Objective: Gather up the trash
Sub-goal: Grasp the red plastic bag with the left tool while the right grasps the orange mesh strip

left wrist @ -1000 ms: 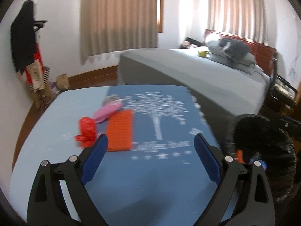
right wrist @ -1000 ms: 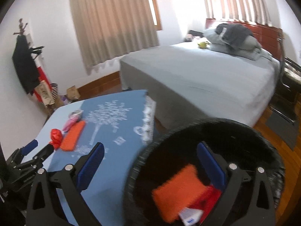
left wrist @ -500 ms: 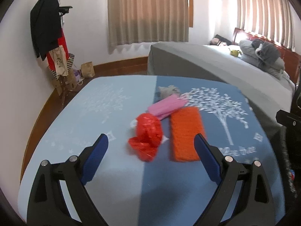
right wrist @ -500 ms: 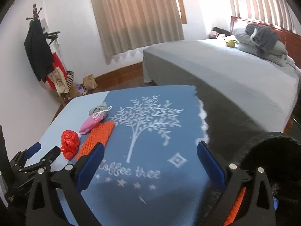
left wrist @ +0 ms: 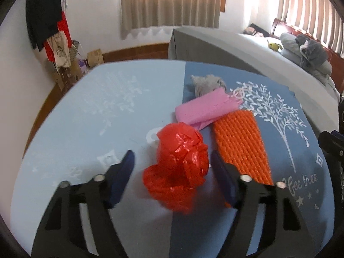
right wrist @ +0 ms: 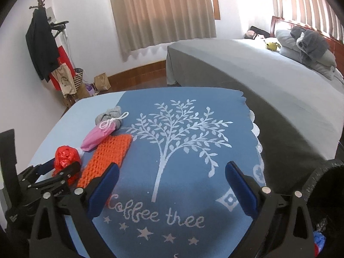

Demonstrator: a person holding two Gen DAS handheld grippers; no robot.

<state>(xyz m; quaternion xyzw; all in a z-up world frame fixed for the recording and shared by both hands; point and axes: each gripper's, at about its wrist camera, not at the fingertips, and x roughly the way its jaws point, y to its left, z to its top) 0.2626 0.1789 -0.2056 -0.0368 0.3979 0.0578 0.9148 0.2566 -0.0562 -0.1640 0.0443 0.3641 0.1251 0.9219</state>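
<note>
Left gripper [left wrist: 173,165]: jaws spread, blue pads on either side of the red plastic bag [left wrist: 180,167] at lower centre of the left wrist view. No contact visible; a gap shows on the left side, and the right pad sits close to the bag's edge.

Red plastic bag: crumpled, glossy, creased film, roughly ball-shaped with a flatter flap toward the camera. It lies on the tablecloth [left wrist: 96,116] at the seam between the pale blue and darker blue halves.

Orange knitted piece [left wrist: 243,146]: coarse ribbed weave, long rectangle, just right of the bag; its lower end is hidden behind the right finger.

Pink paper roll [left wrist: 204,107]: soft, matte, lying slantwise above the bag, touching the orange piece's top end. Grey cloth bundle [left wrist: 206,83] behind it, with a white cord.

Right gripper [right wrist: 172,182]: jaws spread wide, holding nothing, over the white tree print and the lettering "Coffee tree".

Open cloth lies left of the bag. The scalloped cloth edge [right wrist: 257,135] falls away at right. Black bin [right wrist: 326,204], lower right corner, is cut off by the frame; contents hard to make out.
</note>
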